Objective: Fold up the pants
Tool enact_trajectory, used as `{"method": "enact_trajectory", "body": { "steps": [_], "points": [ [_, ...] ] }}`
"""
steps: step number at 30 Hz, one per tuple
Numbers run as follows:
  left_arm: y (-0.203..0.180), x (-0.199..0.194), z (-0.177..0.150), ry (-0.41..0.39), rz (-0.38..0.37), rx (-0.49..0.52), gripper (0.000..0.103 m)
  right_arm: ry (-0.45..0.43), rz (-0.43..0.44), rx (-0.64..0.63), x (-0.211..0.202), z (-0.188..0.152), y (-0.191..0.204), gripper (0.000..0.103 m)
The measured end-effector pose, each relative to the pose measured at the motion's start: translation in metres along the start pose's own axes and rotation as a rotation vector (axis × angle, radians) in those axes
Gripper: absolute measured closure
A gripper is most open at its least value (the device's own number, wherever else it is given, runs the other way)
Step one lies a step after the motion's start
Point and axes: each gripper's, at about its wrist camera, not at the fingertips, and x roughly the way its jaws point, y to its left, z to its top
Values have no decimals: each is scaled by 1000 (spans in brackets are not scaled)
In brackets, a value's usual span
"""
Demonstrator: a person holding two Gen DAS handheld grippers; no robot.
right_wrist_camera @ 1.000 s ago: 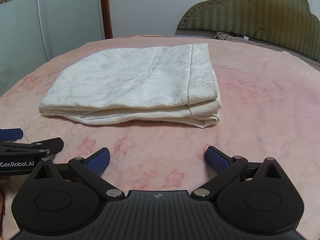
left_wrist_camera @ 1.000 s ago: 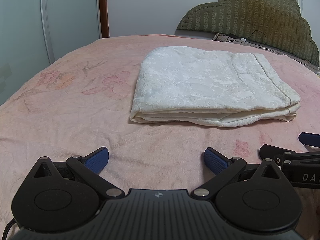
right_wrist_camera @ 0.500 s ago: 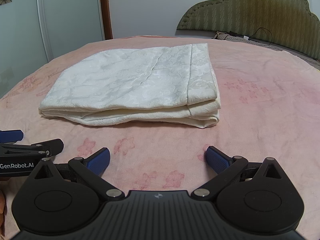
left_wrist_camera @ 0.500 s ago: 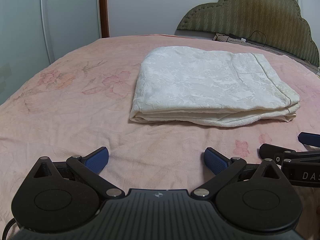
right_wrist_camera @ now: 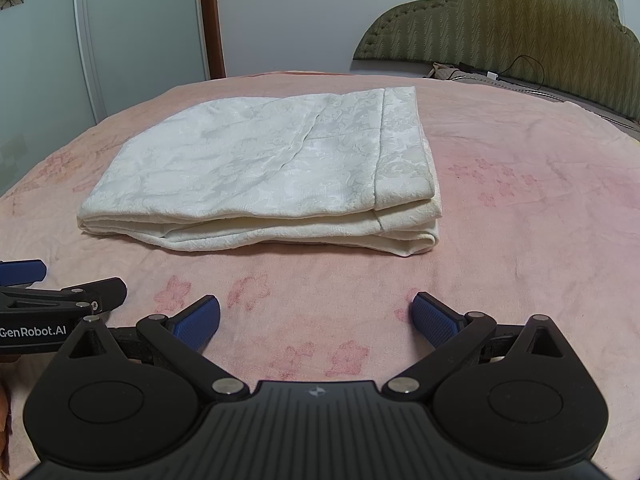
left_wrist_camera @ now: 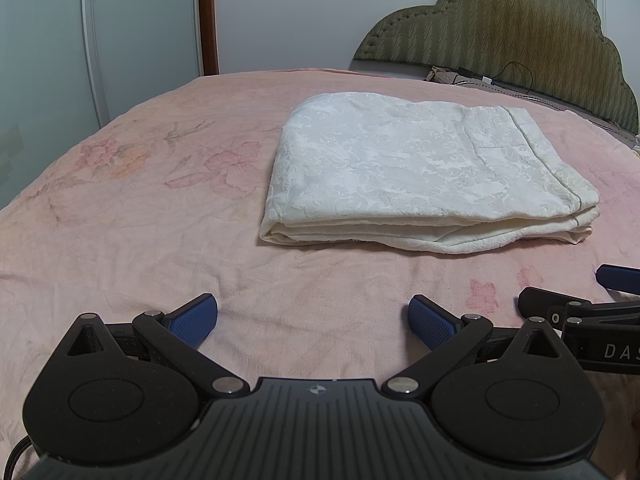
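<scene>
The white patterned pants [left_wrist_camera: 420,168] lie folded in a flat rectangular stack on the pink bed; they also show in the right wrist view [right_wrist_camera: 272,172]. My left gripper [left_wrist_camera: 314,318] is open and empty, low over the bedspread in front of the stack and apart from it. My right gripper [right_wrist_camera: 316,318] is open and empty too, just as far back from the stack. Each gripper shows at the edge of the other's view: the right one [left_wrist_camera: 592,300] and the left one [right_wrist_camera: 48,288].
The pink floral bedspread [left_wrist_camera: 140,208] covers the whole bed. An olive padded headboard [left_wrist_camera: 520,28] stands at the back right, with a black cable [left_wrist_camera: 516,76] and small items at its foot. Pale wardrobe doors [left_wrist_camera: 80,40] stand at the left.
</scene>
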Motion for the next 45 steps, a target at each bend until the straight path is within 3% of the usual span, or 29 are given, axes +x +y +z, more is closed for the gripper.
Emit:
{"method": "enact_trajectory", "body": {
  "steps": [26,31,45],
  "points": [
    [0,0,0,-1,2,-1,0,-1,2,2,0,0,0,0],
    [-2,1,4,1,5,18,0,-14,-8,53,-1,0,-6,0],
    [0,7,5,1,-7,8,0,0,-32,21,2,0,0,0]
  ]
}}
